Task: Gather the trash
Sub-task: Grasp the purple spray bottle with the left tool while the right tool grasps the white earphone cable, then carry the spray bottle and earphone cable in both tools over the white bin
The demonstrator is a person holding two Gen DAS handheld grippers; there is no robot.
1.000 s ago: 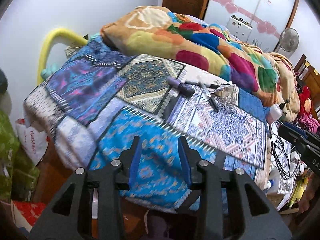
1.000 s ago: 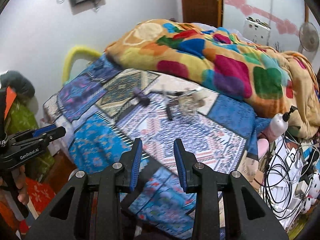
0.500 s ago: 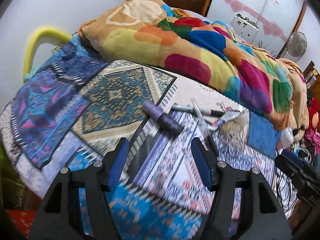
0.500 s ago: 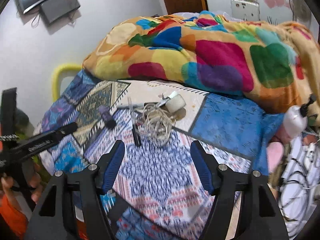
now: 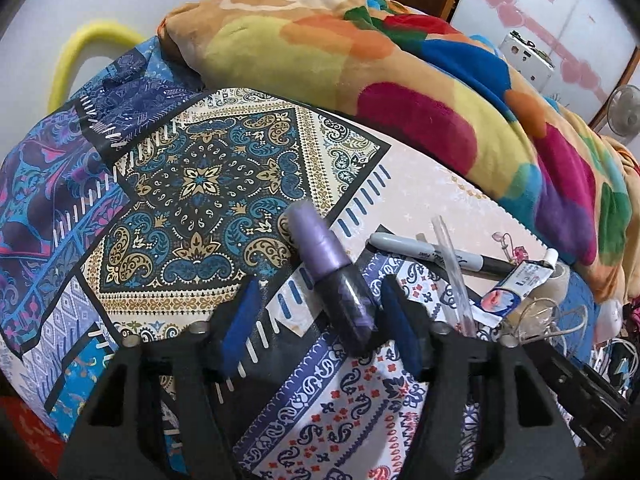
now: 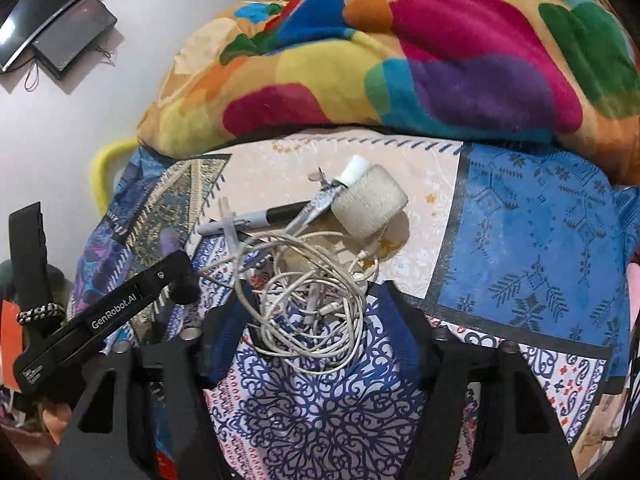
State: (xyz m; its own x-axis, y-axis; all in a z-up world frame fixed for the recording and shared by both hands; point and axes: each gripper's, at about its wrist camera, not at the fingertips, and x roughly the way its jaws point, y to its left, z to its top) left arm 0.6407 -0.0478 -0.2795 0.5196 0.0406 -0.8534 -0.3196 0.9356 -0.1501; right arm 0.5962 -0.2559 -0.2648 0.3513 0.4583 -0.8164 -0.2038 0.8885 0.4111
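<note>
On a patterned bedsheet (image 5: 200, 184) lies a purple roll of trash bags (image 5: 332, 276). My left gripper (image 5: 320, 324) is open, its jaws either side of the roll's near end. My right gripper (image 6: 308, 328) is open around a tangle of white cable (image 6: 312, 288). Beyond the cable lie a grey marker (image 6: 256, 218), a clear tube (image 5: 454, 272), a small squeezed tube (image 5: 516, 280) and a roll of white bandage (image 6: 370, 204). The left gripper's body (image 6: 120, 304) shows at the left of the right wrist view.
A colourful fleece blanket (image 5: 400, 68) is heaped along the far side of the bed. A yellow curved bar (image 5: 76, 56) stands at the bed's left end. Cables and clutter (image 5: 612, 352) lie off the right edge.
Both grippers have moved forward and down to the bed and opened wider. The left now straddles the purple roll, the right the cable tangle.
</note>
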